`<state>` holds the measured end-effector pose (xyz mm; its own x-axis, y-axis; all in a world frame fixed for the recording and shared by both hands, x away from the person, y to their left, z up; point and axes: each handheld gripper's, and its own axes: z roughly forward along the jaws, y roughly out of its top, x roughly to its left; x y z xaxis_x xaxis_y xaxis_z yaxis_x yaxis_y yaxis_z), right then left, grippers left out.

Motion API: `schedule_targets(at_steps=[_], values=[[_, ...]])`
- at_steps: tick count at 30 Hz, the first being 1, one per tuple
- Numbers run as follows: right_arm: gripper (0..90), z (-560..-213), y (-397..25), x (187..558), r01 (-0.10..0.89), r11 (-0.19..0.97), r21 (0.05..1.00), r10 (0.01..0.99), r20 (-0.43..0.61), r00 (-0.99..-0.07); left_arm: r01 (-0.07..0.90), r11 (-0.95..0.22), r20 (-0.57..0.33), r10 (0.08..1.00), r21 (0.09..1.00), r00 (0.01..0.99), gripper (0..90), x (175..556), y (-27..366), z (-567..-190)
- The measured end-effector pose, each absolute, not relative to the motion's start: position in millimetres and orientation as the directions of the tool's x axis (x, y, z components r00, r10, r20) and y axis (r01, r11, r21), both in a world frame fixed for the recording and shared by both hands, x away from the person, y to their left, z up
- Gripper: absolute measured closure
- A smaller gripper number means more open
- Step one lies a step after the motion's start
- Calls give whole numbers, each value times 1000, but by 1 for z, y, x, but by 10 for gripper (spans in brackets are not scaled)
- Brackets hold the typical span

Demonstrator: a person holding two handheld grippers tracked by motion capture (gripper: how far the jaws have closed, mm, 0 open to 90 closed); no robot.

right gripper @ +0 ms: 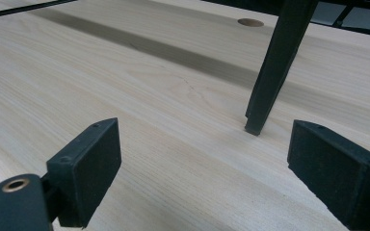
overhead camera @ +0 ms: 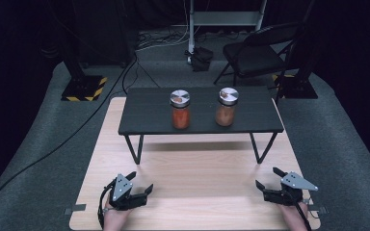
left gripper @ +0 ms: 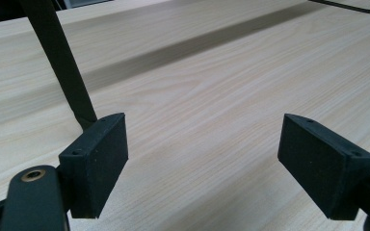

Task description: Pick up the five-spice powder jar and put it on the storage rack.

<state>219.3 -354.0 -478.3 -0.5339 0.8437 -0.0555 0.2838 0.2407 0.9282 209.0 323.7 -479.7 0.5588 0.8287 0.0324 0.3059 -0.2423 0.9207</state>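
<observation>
The left tongs (overhead camera: pixel 140 182) are matte black, topped by a grey three-cornered plate with small dark screw holes; a black cable loops from their rear down past the person's left hand (overhead camera: pixel 114 217). The right tongs (overhead camera: pixel 268 177) are the same make: black body, grey triangular plate, black cable trailing beside the right hand (overhead camera: pixel 295 216). In the left gripper view the left tongs show as two thick black rectangular pads (left gripper: pixel 99 163), each with small recessed holes along its top edge, and a brass-coloured ringed hole sits in the black arm at lower left. The right gripper view shows matching pads (right gripper: pixel 86 171) and brass ring.
</observation>
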Motion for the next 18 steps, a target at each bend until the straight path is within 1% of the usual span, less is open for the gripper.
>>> schedule_targets(at_steps=[18], values=[[108, -478, -354, 219, 284, 240, 928, 844, -55, -534, 306, -242, 33, 830, 921, 557, 180, 209, 323, -480]])
